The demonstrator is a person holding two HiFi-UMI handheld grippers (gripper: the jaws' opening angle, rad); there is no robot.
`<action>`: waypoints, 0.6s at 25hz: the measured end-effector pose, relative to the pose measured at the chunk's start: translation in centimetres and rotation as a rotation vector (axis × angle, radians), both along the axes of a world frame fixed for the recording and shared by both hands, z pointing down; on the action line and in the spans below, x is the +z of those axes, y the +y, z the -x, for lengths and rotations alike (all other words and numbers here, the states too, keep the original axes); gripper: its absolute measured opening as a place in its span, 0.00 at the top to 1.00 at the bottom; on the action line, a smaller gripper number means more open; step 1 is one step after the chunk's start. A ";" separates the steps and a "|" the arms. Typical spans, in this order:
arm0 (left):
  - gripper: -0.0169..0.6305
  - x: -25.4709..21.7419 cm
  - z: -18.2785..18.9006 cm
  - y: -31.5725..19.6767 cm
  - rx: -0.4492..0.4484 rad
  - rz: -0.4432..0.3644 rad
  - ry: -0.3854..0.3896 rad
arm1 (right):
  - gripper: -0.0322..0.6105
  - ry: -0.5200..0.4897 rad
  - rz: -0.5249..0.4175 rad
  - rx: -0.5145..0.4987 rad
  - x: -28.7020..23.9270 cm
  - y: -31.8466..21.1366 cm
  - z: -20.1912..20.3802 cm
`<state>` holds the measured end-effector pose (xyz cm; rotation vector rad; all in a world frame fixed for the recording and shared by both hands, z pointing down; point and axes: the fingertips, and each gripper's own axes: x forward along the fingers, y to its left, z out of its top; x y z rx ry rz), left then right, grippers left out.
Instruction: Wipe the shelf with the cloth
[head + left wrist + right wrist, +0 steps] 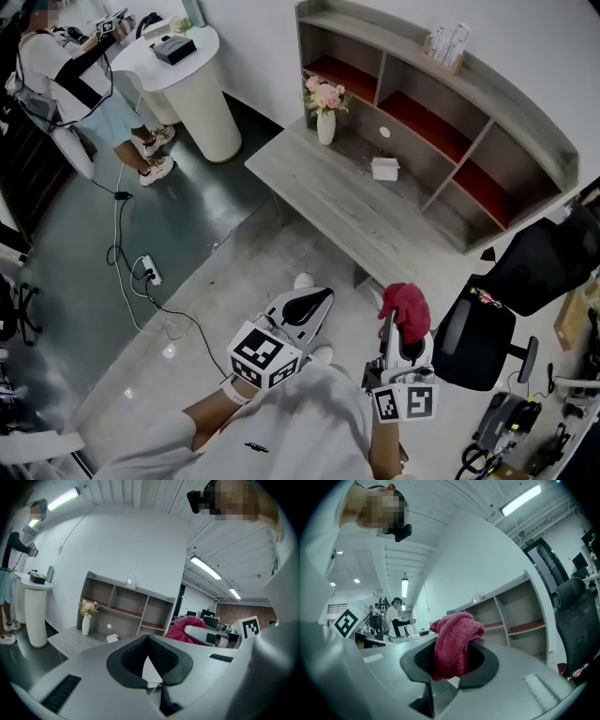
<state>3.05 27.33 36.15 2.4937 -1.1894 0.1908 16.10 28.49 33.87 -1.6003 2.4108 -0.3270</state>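
Judging from where things stand, the wiping has not begun; only the picking up of the cloth is done. The right gripper (397,330) has its jaws closed on the red cloth (453,644), which is bunched up and sticks out past the jaw tips in a thick wad. In the head view the cloth hangs over the floor in front of the person, well apart from the shelf (511,98). The left gripper (148,639) has its jaws brought together at the tips with nothing between them; it is held low beside the right one, also over the floor. The shelf is a grey unit with open compartments and red boards inside. It stands at the back of a long grey desk top (328,183) against the wall. A vase of flowers (325,125) and a small white box (385,169) sit on the desk top in front of the lower compartments. Something small and pale also stands on the top board, but it is too small to name. No dirt or wiped streak can be made out on any board, so nothing shows a part already cleaned. What is left, as I read it, is nearly everything: carrying the cloth to the shelf, pressing it onto a board and rubbing it along. The vase and the box may be in the way of the lower boards.
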 end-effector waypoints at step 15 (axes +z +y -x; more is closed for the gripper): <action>0.97 -0.9 4.4 -20.3 0.040 -0.006 0.058 | 0.80 0.054 0.001 0.037 -1.5 -20.2 5.0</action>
